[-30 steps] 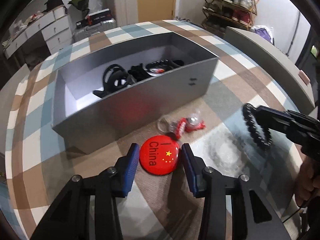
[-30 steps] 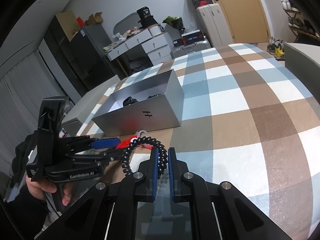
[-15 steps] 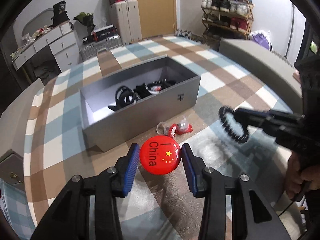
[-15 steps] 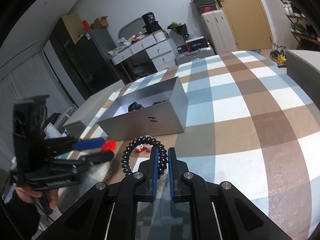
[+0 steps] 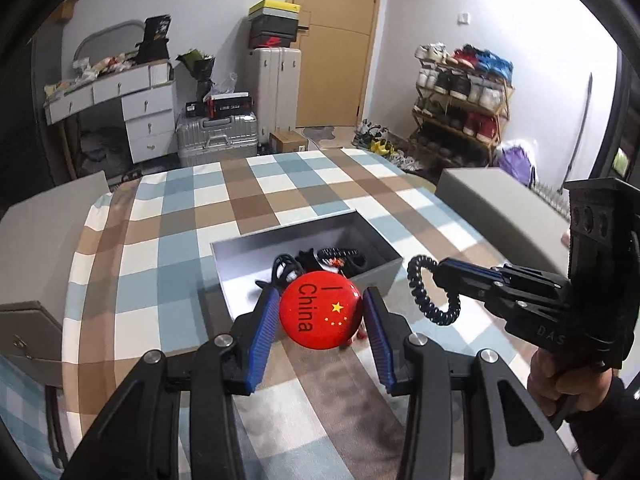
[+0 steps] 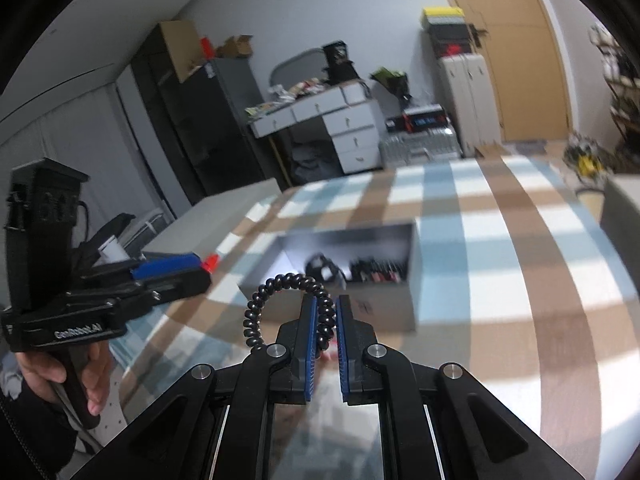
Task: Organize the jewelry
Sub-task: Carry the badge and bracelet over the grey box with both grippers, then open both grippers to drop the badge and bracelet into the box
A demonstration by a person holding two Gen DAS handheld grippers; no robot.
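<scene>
Gripping: left claw (image 5: 320, 312) clamps red "I China" badge (image 5: 320, 316) | right claw (image 6: 325, 312) pinches black bead bracelet (image 6: 280, 300)

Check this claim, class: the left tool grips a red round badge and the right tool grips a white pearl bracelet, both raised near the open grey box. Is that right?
Not quite. The right tool grips a black beaded bracelet, not a white pearl one; the right wrist view shows it. The left tool does grip the red round badge near the open grey box.

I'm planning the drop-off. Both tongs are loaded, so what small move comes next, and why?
Probably carry the left tongs, gripping the red badge, forward over the open grey box and release; the badge already hangs near its front edge.
</scene>
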